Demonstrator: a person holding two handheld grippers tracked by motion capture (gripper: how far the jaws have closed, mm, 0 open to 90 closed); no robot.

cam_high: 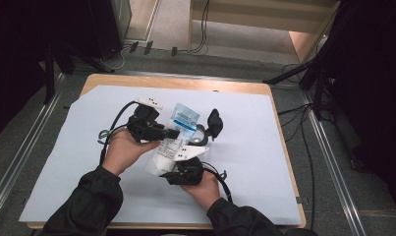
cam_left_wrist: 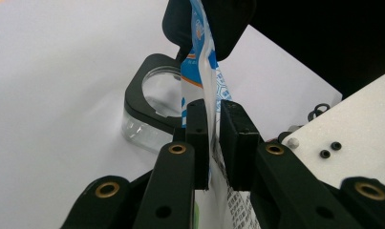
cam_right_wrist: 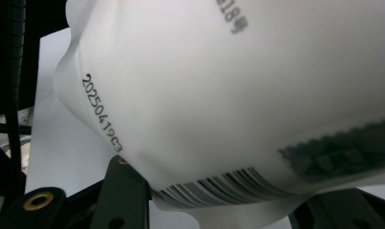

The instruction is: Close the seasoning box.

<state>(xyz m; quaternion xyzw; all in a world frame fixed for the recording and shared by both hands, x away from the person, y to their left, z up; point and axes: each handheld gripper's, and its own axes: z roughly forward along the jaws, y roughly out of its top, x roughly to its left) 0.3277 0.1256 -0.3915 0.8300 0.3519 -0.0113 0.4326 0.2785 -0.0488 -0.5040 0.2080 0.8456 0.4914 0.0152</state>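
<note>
A soft white pouch [cam_high: 168,147] with a blue printed top is held up over the table between both grippers. My left gripper [cam_high: 176,132] comes in from the left and is shut on the pouch's thin edge below the blue part; in the left gripper view the film [cam_left_wrist: 205,71] runs between the two black pads [cam_left_wrist: 198,138]. My right gripper [cam_high: 169,165] is shut on the bulging bottom end. In the right gripper view, the pouch [cam_right_wrist: 228,95] with its barcode and printed date swells out over both jaws.
A low clear container with a black rim [cam_left_wrist: 149,107] sits on the pale sheet [cam_high: 244,162] just behind the pouch, a black piece [cam_high: 214,123] standing up beside it. The sheet covers a wooden table [cam_high: 185,83]. Stand legs and cables lie on the floor at right.
</note>
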